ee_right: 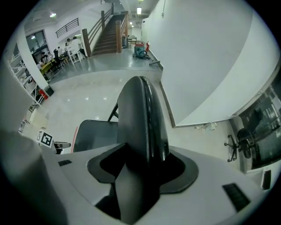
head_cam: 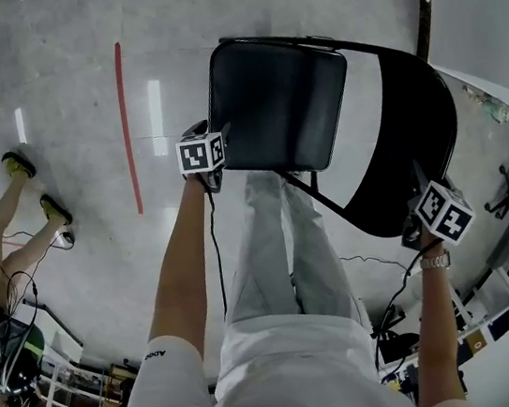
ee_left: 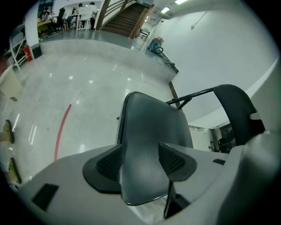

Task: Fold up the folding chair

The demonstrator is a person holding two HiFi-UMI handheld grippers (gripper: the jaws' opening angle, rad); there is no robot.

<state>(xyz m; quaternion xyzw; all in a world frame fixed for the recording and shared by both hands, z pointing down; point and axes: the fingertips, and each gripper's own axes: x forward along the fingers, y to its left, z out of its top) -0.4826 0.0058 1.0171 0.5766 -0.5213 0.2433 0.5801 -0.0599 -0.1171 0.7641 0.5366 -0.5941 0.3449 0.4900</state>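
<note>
Farthest left in the head view, another person's legs lay on the pale floor, beside a red line. Next came the left arm, bare below a white sleeve and stretched straight down. Its left gripper sat at the near left edge of the seat. That gripper's own view showed the jaws about half spread with the seat edge between the pads, which flanked it without clearly pressing. It also showed a staircase that the head view missed.

The folding chair stood open before the white trousers. On the right, the right arm, wearing a wristwatch, hung nearly vertical. Its right gripper was at the rim of the backrest. The right gripper view showed the wide-set jaws clamped on that rim, and only there an office chair by the wall.
</note>
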